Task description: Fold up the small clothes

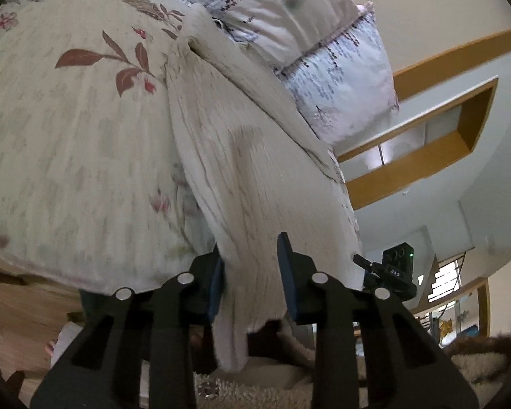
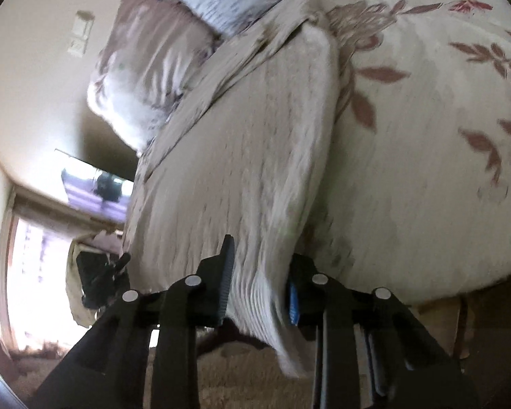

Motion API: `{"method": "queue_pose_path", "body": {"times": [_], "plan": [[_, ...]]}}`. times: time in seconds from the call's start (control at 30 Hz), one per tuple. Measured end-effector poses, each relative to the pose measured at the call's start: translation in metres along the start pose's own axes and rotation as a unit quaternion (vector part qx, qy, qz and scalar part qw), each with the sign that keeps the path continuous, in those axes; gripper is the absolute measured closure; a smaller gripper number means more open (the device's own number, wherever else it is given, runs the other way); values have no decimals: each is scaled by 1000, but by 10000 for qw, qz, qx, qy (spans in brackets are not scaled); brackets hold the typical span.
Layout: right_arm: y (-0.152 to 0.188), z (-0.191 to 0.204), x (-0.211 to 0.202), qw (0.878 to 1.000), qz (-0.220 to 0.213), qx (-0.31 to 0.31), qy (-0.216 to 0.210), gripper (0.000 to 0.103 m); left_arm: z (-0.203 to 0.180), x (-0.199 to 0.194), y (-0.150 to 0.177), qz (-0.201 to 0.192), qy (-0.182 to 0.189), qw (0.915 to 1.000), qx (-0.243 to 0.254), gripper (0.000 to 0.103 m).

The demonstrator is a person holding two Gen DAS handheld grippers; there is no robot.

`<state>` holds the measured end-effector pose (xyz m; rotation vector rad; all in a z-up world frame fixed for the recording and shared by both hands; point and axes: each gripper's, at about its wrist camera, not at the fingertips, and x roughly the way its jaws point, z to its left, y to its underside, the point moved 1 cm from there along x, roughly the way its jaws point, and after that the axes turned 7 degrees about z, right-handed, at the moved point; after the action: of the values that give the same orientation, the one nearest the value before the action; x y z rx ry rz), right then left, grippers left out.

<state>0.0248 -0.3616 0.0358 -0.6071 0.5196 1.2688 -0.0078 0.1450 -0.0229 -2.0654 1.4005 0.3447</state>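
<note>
Barely started, by my read. Left claw [image 1: 252,272] and right claw [image 2: 259,272] each stand narrowed around a near corner of the cream ribbed garment [image 1: 242,156], pads at or almost on the cloth; firm pinch can't be confirmed. It lies stretched long across the floral bed [image 1: 85,129], far end by the pillow [image 1: 340,78]. No finished fold visible; folding all remains.
</note>
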Motion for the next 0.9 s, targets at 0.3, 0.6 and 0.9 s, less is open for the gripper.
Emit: {"method": "queue_pose_path", "body": {"times": [0.3,0.6,0.9], "plan": [[19,17,7,9990,214,-368,124,79,-9,2,19,390,-353,9984,197,82],[20,18,8,9989,322,-299,161,79,2,-2,23,419,-597,9973,-15,68],[11,39,-11,9959,-294,-784,351,95,-22,-6,10,300,-458,9974,477,96]]}}
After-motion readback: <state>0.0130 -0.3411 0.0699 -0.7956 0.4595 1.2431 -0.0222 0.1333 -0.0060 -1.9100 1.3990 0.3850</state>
